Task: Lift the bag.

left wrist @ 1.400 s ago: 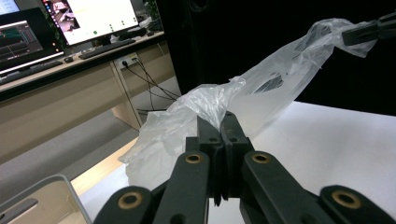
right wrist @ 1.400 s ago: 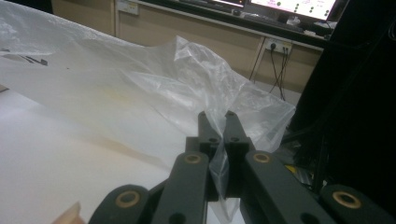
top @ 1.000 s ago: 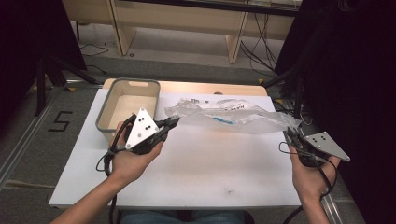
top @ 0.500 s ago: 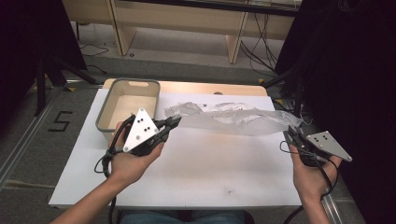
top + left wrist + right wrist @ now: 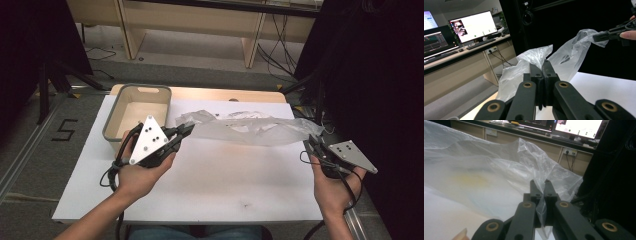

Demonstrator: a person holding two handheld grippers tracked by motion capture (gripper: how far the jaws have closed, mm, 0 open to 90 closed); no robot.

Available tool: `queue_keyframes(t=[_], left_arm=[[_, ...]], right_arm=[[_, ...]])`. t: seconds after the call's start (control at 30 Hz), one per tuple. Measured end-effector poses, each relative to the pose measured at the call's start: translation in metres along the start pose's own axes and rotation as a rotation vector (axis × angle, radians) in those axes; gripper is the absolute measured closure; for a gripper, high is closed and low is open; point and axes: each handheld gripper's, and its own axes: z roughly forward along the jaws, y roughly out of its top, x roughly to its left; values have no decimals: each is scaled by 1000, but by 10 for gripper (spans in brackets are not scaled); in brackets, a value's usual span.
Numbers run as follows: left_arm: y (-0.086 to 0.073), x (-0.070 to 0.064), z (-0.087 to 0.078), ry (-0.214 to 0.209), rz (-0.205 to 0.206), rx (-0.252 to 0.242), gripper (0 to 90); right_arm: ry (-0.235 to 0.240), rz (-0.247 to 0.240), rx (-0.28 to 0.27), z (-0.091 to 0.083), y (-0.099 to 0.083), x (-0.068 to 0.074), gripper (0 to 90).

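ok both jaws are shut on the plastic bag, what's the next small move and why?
Probably lift both ends a little together, keeping the spread. The left gripper pinches the plastic bag near the grey bin; the right gripper pinches the far end. The bag hangs stretched but crumpled low over the white table, so a small even lift should free it without tearing.

A white bench (image 5: 225, 175) carries a grey bin (image 5: 114, 126) at its far left corner, while a clear plastic bag (image 5: 250, 129) stretches along its far edge.

right claw (image 5: 540, 185) pinching clear plastic bag (image 5: 486, 180), desk behind
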Motion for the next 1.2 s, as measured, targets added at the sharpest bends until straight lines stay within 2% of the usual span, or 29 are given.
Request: queue_keyframes(t=[0.33, 0.5, 0.83, 1.2], left_arm=[[8, 1, -1, 4, 1, -24, 894], [7, 7, 3, 19, -4, -22, 894], [-8, 32, 24, 80, -30, 22, 894], [-21, 67, 63, 143, -62, 91, 894]], right_arm=[[-1, -2, -23, -1, 4, 1, 899], [-2, 0, -22, 1, 6, 1, 899], [-5, 7, -33, 16, 13, 2, 899], [-12, 22, -32, 56, 26, 6, 899]])
